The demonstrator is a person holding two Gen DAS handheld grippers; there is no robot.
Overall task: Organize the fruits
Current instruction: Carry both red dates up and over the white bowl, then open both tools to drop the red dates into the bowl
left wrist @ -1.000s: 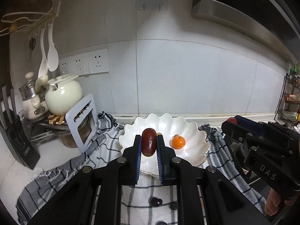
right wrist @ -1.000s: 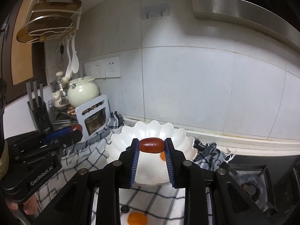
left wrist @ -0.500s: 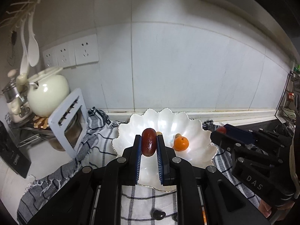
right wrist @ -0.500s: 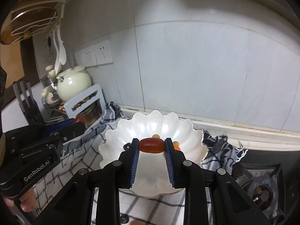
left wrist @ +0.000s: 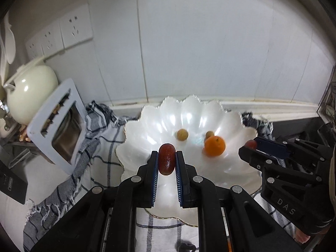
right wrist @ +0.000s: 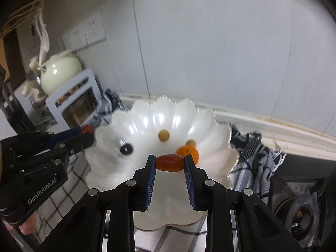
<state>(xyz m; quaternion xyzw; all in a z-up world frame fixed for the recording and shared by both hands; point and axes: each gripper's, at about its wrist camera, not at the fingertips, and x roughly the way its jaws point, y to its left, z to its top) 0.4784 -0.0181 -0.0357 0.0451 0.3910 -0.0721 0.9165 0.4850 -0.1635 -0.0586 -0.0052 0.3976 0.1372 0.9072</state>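
with left gripper (left wrist: pixel 167 162) and right gripper (right wrist: pixel 170 164) each clamped on a red date (left wrist: pixel 166 161), lower inside the scalloped bowl (left wrist: pixel 241 126) clear of the orange (left wrist: pixel 214 146) before releasing.

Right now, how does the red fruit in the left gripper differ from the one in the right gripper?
The dark red oblong fruit in the left gripper stands on end, pinched across its narrow sides; the lighter orange-red oblong fruit in the right gripper lies crosswise, gripped by its ends. Both hang over the white scalloped bowl.
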